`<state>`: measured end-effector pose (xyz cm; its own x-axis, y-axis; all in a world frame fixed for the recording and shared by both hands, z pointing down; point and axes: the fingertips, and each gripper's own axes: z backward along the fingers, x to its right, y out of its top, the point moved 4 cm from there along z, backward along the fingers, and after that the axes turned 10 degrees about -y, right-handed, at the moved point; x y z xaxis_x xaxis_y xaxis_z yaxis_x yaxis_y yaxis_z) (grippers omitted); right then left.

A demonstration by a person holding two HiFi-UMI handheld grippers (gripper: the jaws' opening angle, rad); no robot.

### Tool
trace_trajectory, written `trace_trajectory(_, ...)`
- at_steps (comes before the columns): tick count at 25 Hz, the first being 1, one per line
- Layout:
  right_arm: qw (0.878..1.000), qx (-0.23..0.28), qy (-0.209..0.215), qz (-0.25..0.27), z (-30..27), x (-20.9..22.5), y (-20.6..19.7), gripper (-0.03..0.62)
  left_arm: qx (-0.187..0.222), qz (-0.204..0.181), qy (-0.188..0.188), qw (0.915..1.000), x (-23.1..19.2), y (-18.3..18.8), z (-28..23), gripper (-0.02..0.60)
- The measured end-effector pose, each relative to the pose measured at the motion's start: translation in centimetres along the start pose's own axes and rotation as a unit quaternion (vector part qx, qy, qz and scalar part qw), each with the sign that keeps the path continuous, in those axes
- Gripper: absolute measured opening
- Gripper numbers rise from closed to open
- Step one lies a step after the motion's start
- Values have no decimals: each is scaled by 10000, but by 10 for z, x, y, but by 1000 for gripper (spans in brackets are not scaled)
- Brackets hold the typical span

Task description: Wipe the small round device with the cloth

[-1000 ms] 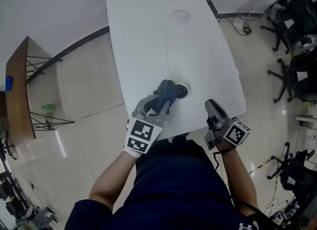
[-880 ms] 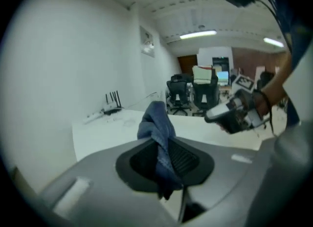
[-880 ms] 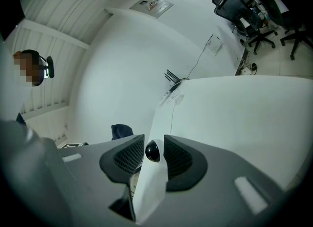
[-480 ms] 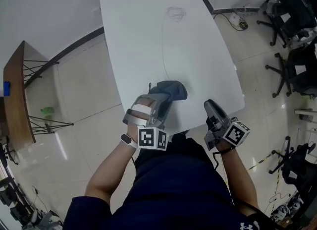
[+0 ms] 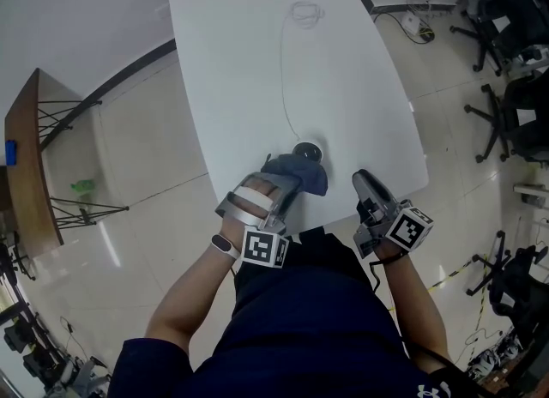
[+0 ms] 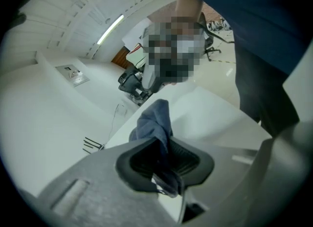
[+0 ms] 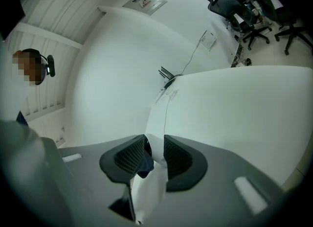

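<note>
While the wipe is under way, surface [image 5: 257, 62]: white, long; the work sits by its near edge.
left tool [image 6: 164, 158]: pinching the cloth [image 5: 300, 173]; I'd press down and sweep across the device [image 5: 307, 151].
right tool [image 7: 154, 156]: jaws spread, empty, off to the side; it could steady the device.
cloth: dark blue, bunched, at the device's near side.
device: small, round, black; gentle pressure, or it likely slides.

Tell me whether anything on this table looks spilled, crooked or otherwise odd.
Nothing stands out. The white table shows no spill or damage. The blue cloth is bunched in the left claw, next to the small round device near the table's near edge, and a thin cable runs from it up the table.
</note>
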<state>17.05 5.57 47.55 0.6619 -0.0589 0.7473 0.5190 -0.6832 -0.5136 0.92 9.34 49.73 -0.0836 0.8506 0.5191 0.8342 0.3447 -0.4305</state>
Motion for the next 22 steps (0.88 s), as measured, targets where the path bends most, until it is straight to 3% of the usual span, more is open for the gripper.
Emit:
trace_trajectory(12,9996,-222,-42,-159,-22,15,7,130,-77,135,-785,9968,21,-11,-31,64)
trace_trajectory(22,9996,-254,17,-124,-24,12,8,129,-236,740,-1378,9874,31,-9,-46,64)
